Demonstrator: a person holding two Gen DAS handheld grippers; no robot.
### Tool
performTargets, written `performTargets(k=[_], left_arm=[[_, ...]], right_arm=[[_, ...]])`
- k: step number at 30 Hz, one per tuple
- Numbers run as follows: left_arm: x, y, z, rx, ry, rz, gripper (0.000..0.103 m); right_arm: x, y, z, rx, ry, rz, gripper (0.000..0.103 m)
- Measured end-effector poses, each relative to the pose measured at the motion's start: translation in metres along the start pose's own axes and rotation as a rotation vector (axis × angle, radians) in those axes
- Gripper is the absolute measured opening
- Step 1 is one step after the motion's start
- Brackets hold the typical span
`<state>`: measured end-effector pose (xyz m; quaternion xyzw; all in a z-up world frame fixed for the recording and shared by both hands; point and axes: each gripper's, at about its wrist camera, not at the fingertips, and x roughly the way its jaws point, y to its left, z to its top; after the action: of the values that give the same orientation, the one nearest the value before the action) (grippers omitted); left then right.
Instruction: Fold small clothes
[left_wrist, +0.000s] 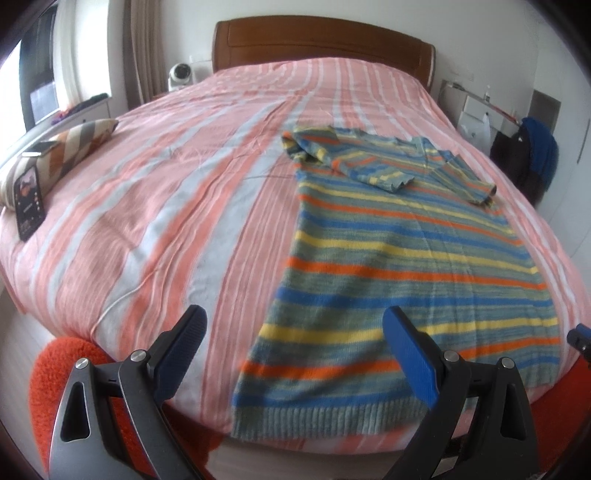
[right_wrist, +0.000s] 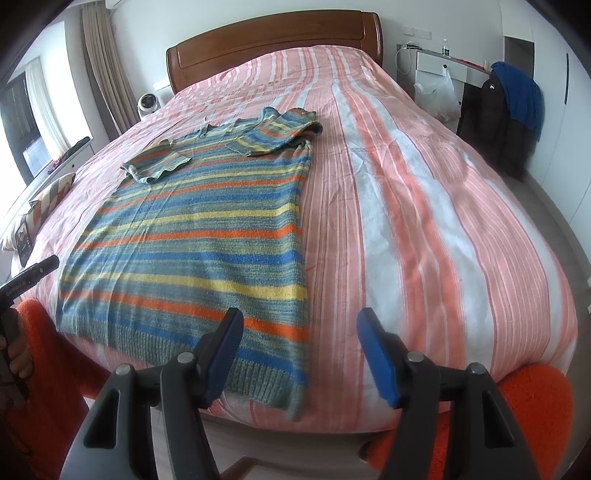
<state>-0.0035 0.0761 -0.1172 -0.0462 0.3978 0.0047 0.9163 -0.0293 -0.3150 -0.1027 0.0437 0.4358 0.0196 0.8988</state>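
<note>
Striped knit sweater (left_wrist: 402, 258) lengthwise along bed (left_wrist: 177, 206), hem nearest, collar toward headboard (left_wrist: 317, 44); both grippers' jaws apart, empty.

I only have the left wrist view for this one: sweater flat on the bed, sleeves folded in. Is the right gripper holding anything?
Observer: No. The right gripper is open, with nothing between its fingers.
Reviewer: Where is it relative to the sweater?
Observer: At the hem corner of the sweater. One finger is in front of the knit, the other in front of the bedspread.
Reviewer: Any sign of the person?
Observer: Yes. At the right view's left edge, a hand in an orange sleeve grips the handle of the left gripper.
</note>
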Motion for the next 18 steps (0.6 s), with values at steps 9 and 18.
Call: performTargets(k=[9,18], left_arm=[[0.003,0.002,-0.001,-0.026,0.045,-0.037,0.097],[0.005,0.012,0.000,-0.071,0.037,-0.021,0.097]], right_arm=[[0.000,0.001,0.000,-0.002,-0.003,0.000,0.064],[0.003,0.006,0.070,-0.185,0.010,0.074,0.067]])
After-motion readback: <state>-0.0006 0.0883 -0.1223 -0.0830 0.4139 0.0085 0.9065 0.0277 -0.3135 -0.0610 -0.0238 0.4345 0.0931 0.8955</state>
